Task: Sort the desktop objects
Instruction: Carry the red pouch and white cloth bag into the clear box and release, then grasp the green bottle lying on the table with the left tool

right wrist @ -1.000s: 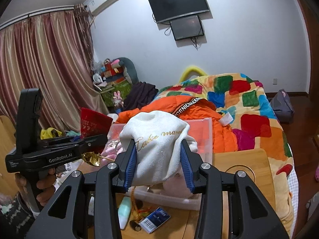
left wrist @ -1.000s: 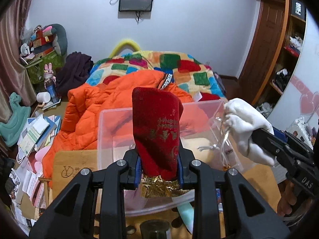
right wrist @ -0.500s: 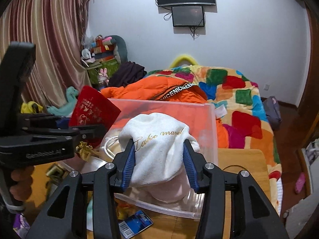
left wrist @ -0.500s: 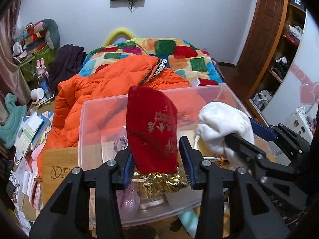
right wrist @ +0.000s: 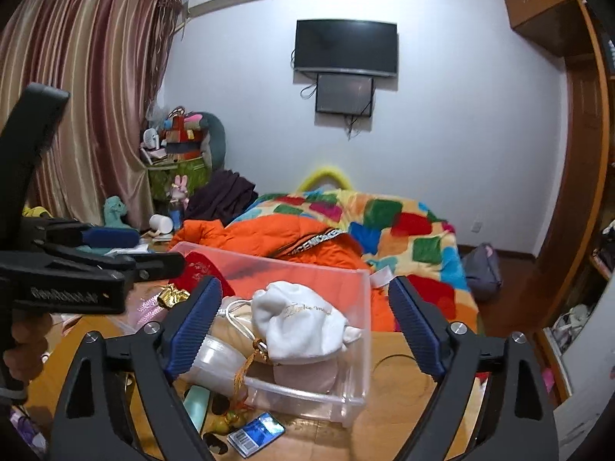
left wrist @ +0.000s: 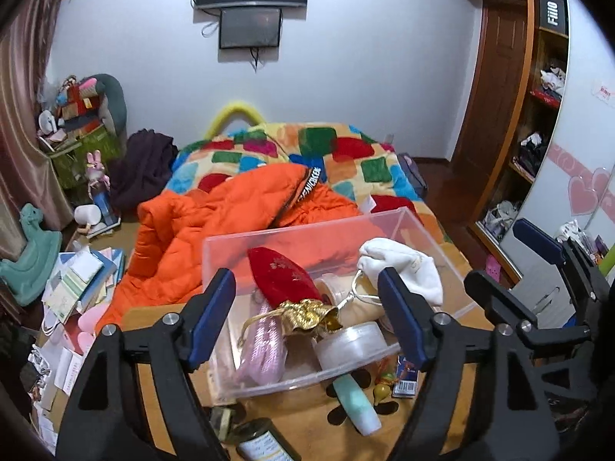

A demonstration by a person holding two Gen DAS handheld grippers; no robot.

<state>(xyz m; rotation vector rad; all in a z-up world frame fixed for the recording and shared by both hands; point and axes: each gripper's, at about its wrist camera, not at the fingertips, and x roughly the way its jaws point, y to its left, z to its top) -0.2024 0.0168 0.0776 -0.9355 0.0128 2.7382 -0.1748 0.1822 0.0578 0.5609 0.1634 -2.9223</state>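
Two pouches, red [left wrist: 282, 276] & white [right wrist: 296, 319], now lie in the bin [left wrist: 423, 226]. Both grippers, left [left wrist: 307, 319] & right [right wrist: 303, 326], just opened wide, holding nothing. Left on desk [right wrist: 399, 403]: tube [left wrist: 355, 403], blue pack [right wrist: 255, 435], other small bits.

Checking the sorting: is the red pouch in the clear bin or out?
In. The red pouch lies inside the clear bin, beside the white pouch.

Even indoor light, soft shadows, strong fisheye bending with dark corner vignetting; slight softness throughout both views.
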